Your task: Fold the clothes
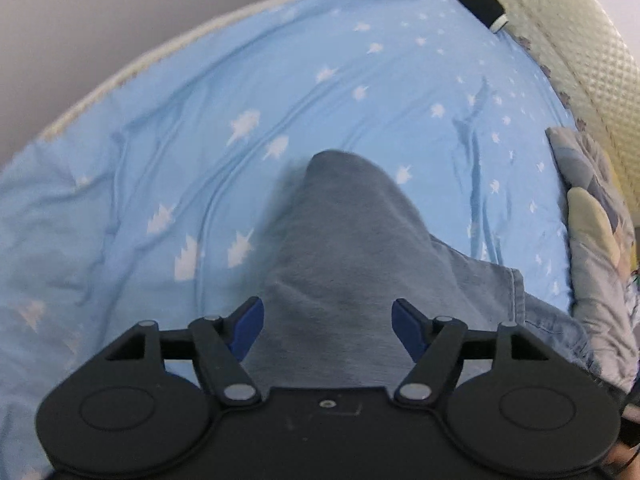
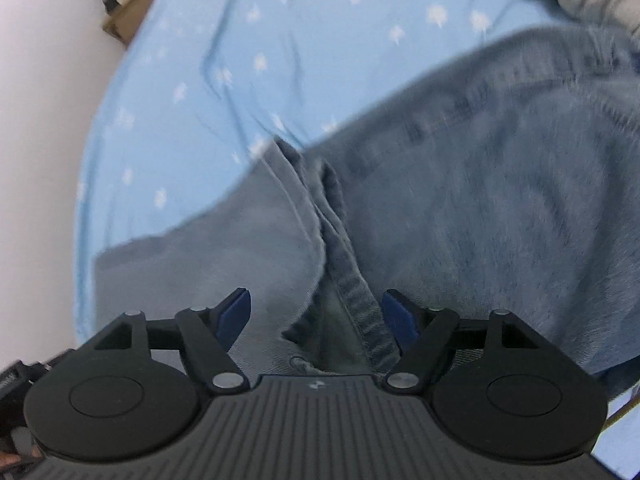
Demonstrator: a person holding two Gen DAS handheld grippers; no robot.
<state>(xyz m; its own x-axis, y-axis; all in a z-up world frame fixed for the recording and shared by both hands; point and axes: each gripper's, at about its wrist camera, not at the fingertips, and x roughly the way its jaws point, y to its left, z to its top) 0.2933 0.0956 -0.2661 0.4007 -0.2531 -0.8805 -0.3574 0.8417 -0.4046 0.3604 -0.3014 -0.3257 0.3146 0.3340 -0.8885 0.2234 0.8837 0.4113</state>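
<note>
A pair of blue-grey jeans [image 1: 352,248] lies on a light blue bed sheet with white prints [image 1: 200,128]. In the left wrist view one folded leg end points away from me. My left gripper [image 1: 328,326] is open, its blue pads on either side of the leg cloth. In the right wrist view the jeans [image 2: 500,184] spread to the right, with a thick seam [image 2: 356,288] running toward me. My right gripper [image 2: 316,316] is open over that seam and a folded flap [image 2: 224,264]. Both views are blurred.
A cream quilted headboard or cushion [image 1: 580,52] and a black cylinder [image 1: 476,0] lie at the far right. A patterned pillow [image 1: 592,216] sits at the sheet's right edge. A white wall [image 2: 40,120] and a brown box [image 2: 128,12] lie left of the bed.
</note>
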